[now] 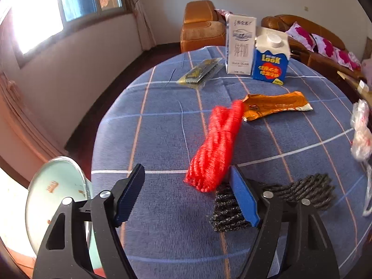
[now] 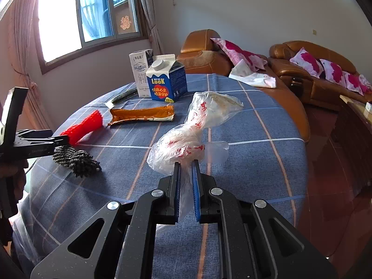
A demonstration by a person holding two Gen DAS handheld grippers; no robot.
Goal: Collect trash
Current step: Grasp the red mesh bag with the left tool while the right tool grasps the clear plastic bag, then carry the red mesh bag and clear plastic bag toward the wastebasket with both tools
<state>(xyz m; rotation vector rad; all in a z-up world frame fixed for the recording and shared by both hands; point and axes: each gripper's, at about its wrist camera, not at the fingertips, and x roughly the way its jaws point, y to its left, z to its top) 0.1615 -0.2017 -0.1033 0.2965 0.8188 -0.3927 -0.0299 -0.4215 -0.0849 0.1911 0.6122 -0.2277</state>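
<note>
My right gripper (image 2: 186, 166) is shut on a clear plastic bag (image 2: 186, 139) with red print, at the table's near middle; the bag also shows at the right edge of the left wrist view (image 1: 360, 130). My left gripper (image 1: 186, 176) is open, its jaws wide apart just above the table. A red mesh net (image 1: 216, 146) lies just ahead between its fingers, and a black mesh net (image 1: 232, 209) lies under its right finger. An orange wrapper (image 1: 276, 105), a yellow-green packet (image 1: 200, 71), a white milk carton (image 1: 240, 45) and a blue carton (image 1: 270, 61) lie farther back.
The round table has a blue plaid cloth (image 2: 244, 162). A metal-rimmed bin (image 1: 55, 197) stands below the table's left edge. Brown sofas with pink cushions (image 2: 320, 69) stand behind the table. A window (image 2: 93, 14) is at the back left.
</note>
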